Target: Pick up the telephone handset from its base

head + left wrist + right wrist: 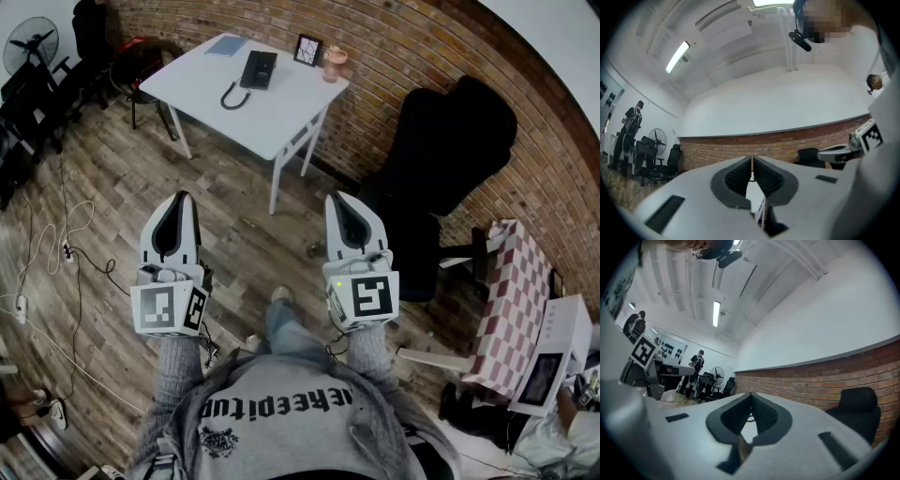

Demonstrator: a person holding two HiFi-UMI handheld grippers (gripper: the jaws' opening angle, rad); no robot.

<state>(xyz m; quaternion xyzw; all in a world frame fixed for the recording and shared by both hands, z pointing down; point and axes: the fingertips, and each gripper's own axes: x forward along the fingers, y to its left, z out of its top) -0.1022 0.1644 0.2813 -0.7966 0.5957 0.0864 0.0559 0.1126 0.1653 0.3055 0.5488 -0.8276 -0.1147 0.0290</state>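
The black telephone (258, 68) lies on a white table (281, 117) far ahead, at the top of the head view, its handset resting on the base and a curled cord (230, 97) trailing toward the table's edge. Both grippers are held out in front of the person, well short of the table and above the wooden floor. My left gripper (178, 199) is shut with nothing in it, its ribbed pads (740, 176) closed together. My right gripper (336, 199) is likewise shut and empty, its pads (761, 416) meeting at the tip.
On the table also lie a blue notebook (227, 44), a small framed card (308, 50) and a pink cup (334, 64). A black office chair (450, 150) stands to the right by the brick wall, with a checked cloth (511, 300) beyond. Cables (56, 248) trail over the floor at left.
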